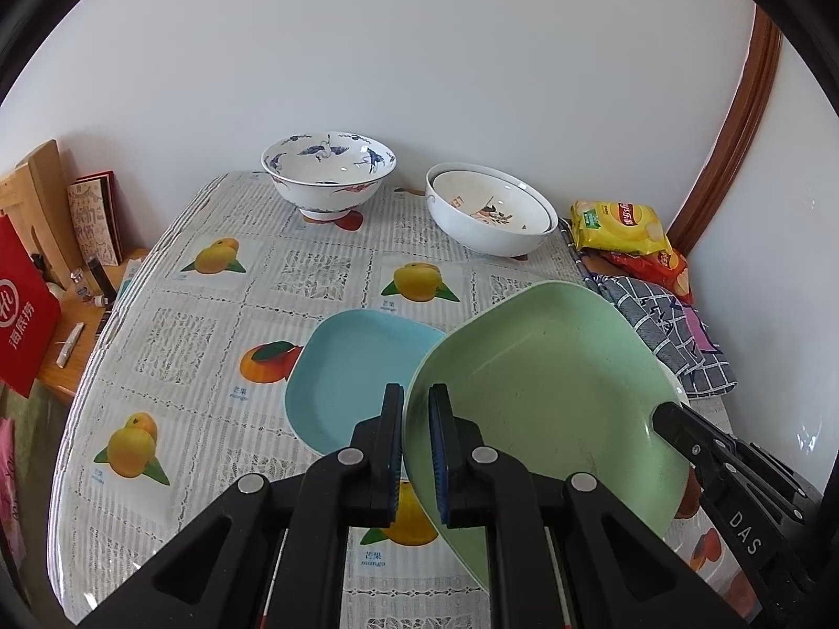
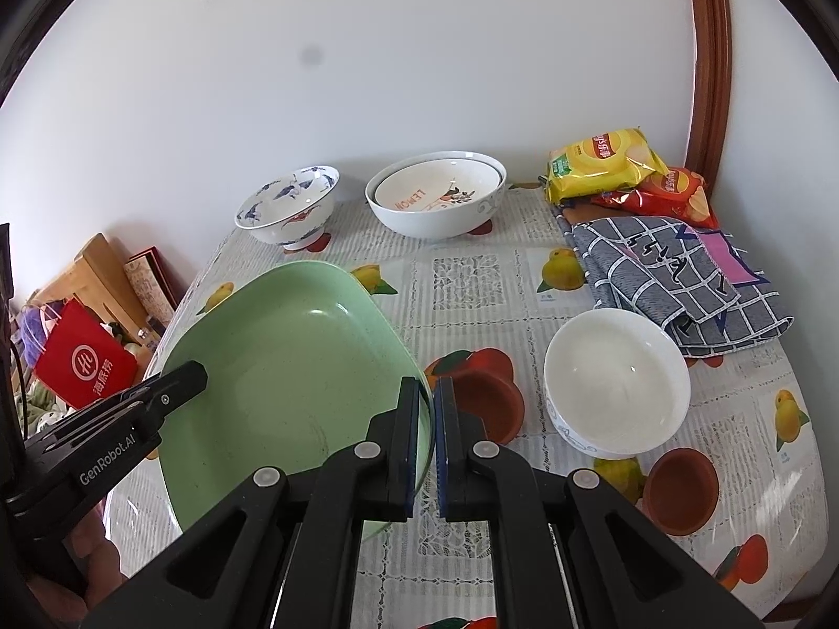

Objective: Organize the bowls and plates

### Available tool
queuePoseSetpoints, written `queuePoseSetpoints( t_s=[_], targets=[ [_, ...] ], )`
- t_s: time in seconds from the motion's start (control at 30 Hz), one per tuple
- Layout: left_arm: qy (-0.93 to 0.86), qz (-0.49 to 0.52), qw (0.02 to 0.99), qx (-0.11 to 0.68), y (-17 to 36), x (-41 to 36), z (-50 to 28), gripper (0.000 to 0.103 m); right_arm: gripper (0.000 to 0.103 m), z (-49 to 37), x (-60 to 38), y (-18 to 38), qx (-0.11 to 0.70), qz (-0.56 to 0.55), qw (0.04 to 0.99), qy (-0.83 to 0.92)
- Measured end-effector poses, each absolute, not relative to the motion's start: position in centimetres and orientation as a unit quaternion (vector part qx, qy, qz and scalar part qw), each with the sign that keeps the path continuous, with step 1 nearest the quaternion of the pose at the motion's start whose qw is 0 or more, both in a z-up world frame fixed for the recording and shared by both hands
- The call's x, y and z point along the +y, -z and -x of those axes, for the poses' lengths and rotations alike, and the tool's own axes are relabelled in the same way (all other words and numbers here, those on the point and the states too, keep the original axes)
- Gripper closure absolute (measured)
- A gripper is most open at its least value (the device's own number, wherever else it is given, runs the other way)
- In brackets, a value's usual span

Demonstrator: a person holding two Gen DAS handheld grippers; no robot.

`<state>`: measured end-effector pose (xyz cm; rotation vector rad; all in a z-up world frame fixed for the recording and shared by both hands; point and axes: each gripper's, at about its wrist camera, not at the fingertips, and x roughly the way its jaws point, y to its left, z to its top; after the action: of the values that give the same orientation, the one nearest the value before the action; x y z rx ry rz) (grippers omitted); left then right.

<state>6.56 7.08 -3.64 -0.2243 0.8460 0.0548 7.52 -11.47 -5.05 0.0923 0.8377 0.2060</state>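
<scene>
A green square plate (image 1: 545,388) hangs tilted above the table, held by both grippers. My left gripper (image 1: 417,419) is shut on its left rim. My right gripper (image 2: 427,419) is shut on the right rim of the green plate (image 2: 283,361); its fingers (image 1: 681,432) also show in the left wrist view. A blue square plate (image 1: 356,367) lies flat on the table, partly under the green one. At the back stand a blue-patterned bowl (image 1: 329,170) and two nested white bowls (image 1: 490,212). A plain white bowl (image 2: 616,382) sits at the right.
The table's fruit-print cloth (image 1: 210,314) reaches a white wall. Chip bags (image 2: 603,165) and a folded checked cloth (image 2: 676,283) lie at the back right. A red bag (image 1: 23,309), books and small items crowd a lower wooden surface to the left.
</scene>
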Motion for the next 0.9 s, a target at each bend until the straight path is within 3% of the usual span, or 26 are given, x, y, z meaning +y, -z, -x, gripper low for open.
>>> queuePoseSetpoints(
  t_s=[0.9],
  targets=[
    [-0.040, 0.120, 0.898, 0.422, 5.5, 8.8, -9.3, 0.093, 0.096, -11.7, -9.3, 6.0, 0.414, -0.027, 0.903, -0.110]
  ],
)
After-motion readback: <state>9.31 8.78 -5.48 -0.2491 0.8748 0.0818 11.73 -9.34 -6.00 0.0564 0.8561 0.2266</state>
